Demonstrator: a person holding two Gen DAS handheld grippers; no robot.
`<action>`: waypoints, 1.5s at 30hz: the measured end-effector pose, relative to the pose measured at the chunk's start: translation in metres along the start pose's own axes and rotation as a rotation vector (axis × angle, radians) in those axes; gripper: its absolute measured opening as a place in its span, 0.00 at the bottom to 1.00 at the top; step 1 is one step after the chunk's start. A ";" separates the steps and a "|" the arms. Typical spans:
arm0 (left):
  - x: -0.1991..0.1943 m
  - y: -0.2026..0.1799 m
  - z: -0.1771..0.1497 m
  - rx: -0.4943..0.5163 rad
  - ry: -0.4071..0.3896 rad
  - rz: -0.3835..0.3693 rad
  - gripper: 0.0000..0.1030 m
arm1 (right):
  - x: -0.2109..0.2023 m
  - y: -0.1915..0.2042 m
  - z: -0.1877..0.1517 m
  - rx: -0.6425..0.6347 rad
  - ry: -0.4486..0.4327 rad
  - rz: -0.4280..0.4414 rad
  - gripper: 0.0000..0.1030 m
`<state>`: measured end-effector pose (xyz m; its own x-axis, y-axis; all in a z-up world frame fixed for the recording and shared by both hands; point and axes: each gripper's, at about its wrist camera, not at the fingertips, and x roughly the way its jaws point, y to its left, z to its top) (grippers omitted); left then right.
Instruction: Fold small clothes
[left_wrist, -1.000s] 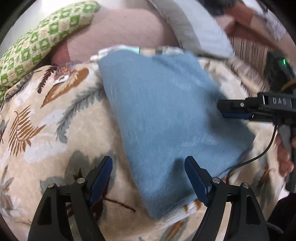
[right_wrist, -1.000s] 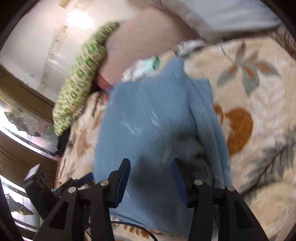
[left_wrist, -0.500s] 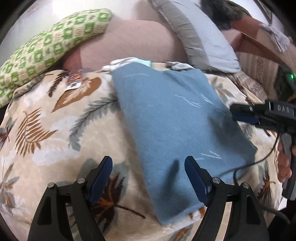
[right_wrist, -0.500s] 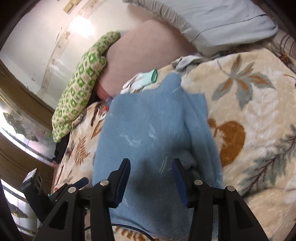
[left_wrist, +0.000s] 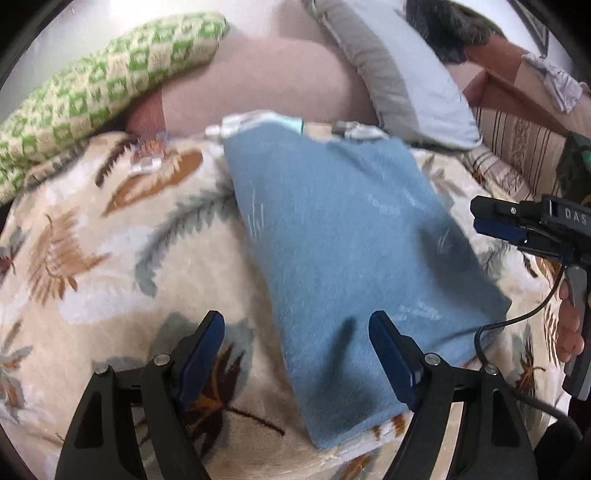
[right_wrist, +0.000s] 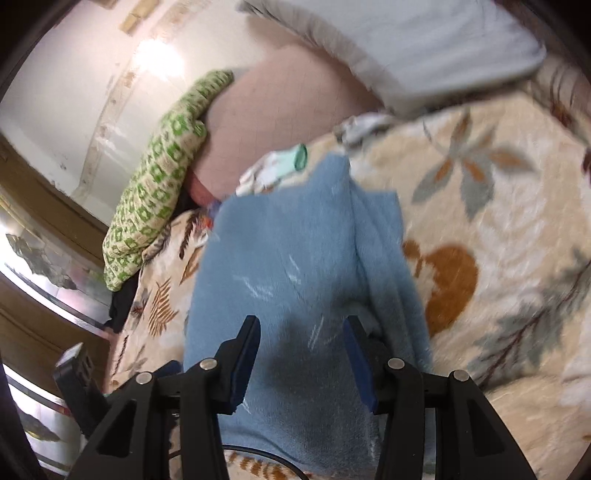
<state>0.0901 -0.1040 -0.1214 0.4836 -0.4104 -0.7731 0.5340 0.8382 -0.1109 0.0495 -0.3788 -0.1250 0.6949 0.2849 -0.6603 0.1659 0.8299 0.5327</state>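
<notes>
I see a blue cloth lying folded on a bed blanket with leaves printed on it. The cloth is soft and fuzzy, and its folded layers show along one side in my right camera.

My left gripper hangs above the near edge of the cloth. Its jaws are wide apart and nothing is between them. One blue pad is over the blanket and the other is over the cloth.

My right gripper hangs over the near part of the cloth too. Its jaws are partly apart and they hold nothing. In my left camera I see this gripper from the side, just past the cloth's right edge, with a hand on its handle.

Behind the cloth lie some small white and green clothes. A green checked pillow and a grey pillow sit at the far end of the bed.
</notes>
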 end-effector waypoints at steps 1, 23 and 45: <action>-0.003 -0.001 0.003 0.008 -0.022 0.009 0.79 | -0.006 0.008 0.001 -0.043 -0.026 -0.015 0.50; -0.008 0.009 0.007 -0.054 -0.072 0.037 0.79 | -0.024 -0.033 0.006 0.042 -0.025 -0.035 0.67; 0.030 0.017 0.028 -0.160 0.016 -0.105 0.79 | 0.020 -0.083 0.008 0.155 0.074 0.056 0.72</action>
<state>0.1329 -0.1117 -0.1293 0.4193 -0.4939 -0.7617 0.4632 0.8380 -0.2883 0.0552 -0.4460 -0.1777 0.6537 0.3682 -0.6612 0.2377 0.7296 0.6413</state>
